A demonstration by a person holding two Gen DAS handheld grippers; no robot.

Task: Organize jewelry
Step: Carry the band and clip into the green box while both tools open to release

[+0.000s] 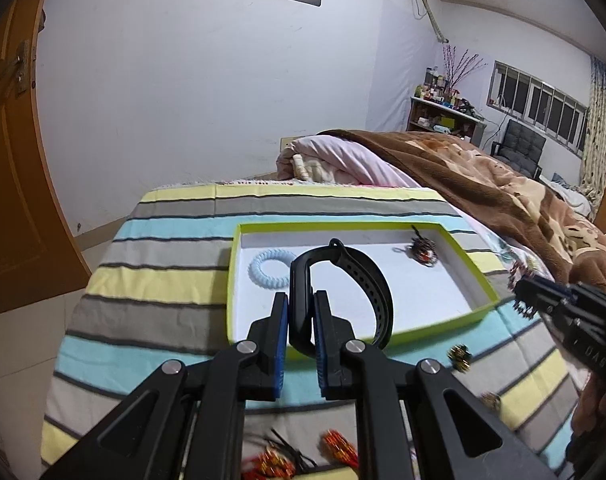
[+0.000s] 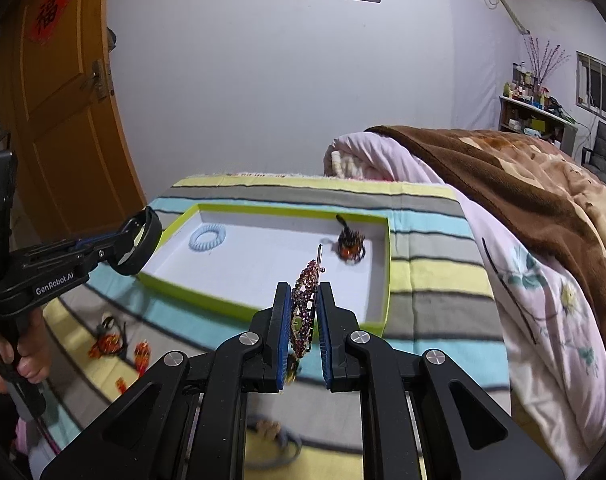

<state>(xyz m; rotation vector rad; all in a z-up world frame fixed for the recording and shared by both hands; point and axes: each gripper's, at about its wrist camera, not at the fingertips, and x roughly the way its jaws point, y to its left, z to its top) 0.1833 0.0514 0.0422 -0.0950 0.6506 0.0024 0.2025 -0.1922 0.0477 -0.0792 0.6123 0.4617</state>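
My left gripper (image 1: 301, 308) is shut on a black wristband (image 1: 343, 292) and holds it above the near edge of a green-rimmed white tray (image 1: 423, 304). The tray holds a pale blue coil hair tie (image 1: 269, 268) and a dark beaded ornament (image 1: 423, 250). My right gripper (image 2: 305, 300) is shut on a purple rhinestone hair clip (image 2: 305, 308), held upright above the tray's (image 2: 263, 256) near right edge. In the right wrist view the left gripper (image 2: 133, 240) with the wristband (image 2: 143, 246) is at the tray's left end.
The tray lies on a striped cloth (image 1: 163, 292) on a bed. Loose gold and red ornaments (image 1: 459, 356) (image 2: 111, 340) lie on the cloth near me. A brown blanket (image 2: 523, 184) and pink quilt (image 2: 523, 280) are piled to the right.
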